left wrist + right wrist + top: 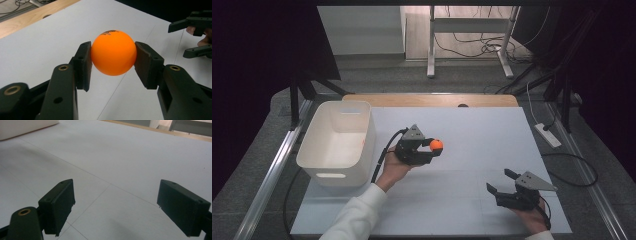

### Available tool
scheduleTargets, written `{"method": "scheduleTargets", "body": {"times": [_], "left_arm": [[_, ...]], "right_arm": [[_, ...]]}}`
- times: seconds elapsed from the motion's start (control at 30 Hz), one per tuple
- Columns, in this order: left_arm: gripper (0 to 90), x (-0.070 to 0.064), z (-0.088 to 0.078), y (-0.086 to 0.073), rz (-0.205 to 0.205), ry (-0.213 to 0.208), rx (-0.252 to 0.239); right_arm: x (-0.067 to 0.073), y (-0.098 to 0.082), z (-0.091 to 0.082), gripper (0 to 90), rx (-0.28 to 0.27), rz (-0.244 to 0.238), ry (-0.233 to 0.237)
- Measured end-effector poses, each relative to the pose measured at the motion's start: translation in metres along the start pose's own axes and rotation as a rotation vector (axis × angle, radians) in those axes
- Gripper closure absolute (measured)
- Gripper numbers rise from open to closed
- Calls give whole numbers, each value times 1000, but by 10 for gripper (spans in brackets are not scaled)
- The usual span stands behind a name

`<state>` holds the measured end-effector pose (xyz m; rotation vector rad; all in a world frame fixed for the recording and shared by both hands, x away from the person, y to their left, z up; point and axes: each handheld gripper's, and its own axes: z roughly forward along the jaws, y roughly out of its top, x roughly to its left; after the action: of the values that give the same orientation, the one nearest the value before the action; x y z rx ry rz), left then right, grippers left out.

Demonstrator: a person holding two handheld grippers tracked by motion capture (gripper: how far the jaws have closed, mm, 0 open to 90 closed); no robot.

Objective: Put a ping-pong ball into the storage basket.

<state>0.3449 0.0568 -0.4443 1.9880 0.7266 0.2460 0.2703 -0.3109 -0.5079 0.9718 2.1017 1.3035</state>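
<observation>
An orange ball [113, 52] is clamped between both pads of the left gripper [431, 148], near the middle of the white table [472, 130]; in the left gripper view dark print is seen on the ball's top, which cannot be made out from above. The right gripper [502, 181] is held at about 4 o'clock from the ball, jaws wide apart with nothing between them. A white bin [337, 142] is seen at 9 o'clock.
</observation>
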Motion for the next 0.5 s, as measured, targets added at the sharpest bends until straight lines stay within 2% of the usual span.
{"method": "scheduleTargets", "body": {"times": [0.33, 0.5], "left_arm": [[511, -3, -19, 10, 10, 26, -28], [511, -1, -29, 15, 2, 45, -41]], "right_arm": [[0, 0, 1, 147, 0, 1, 1], [0, 0, 0, 147, -1, 0, 2]]}}
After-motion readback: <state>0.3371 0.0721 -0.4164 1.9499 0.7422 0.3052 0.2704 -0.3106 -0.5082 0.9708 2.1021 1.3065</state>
